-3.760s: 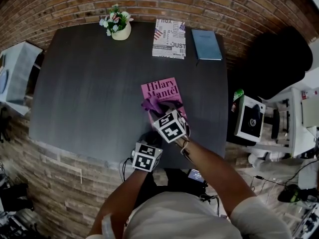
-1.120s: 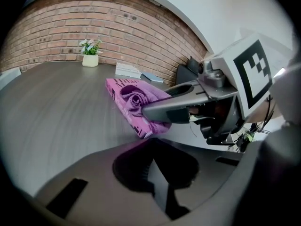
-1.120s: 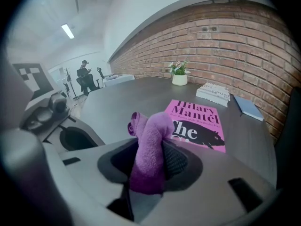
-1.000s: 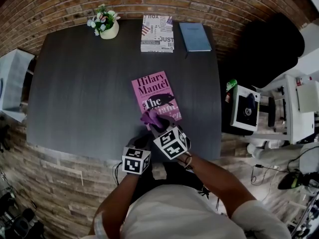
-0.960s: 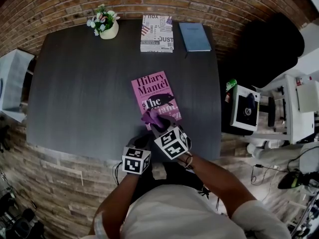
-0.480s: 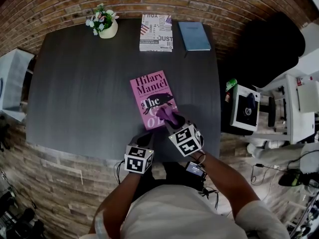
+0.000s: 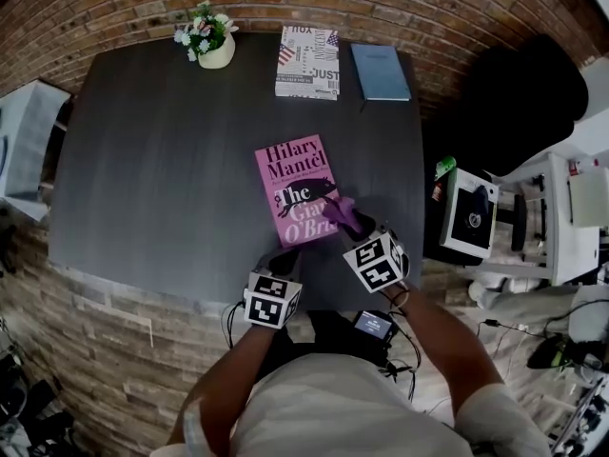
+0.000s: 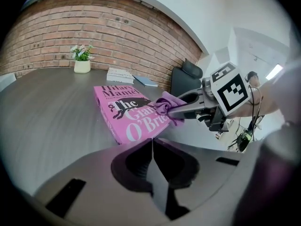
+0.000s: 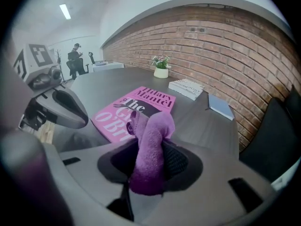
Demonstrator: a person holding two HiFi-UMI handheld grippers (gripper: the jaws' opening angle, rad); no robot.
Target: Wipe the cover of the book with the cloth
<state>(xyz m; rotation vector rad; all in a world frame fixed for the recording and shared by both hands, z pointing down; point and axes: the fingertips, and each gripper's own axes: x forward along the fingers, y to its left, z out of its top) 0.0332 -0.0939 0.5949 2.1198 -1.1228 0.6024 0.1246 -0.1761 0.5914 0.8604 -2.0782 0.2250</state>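
Since a second ago, the right gripper [image 7: 354, 228] has swept the purple cloth [image 7: 341, 213] rightward across the lower cover of the pink book [image 7: 293, 179], to its near right edge. Its jaws clamp the cloth. The left gripper [image 7: 284, 259] is closed and empty by the book's near edge. The book lies on the dark table [image 7: 162, 160], long axis running away from the person. The rest of the cover lies ahead-left of the cloth.
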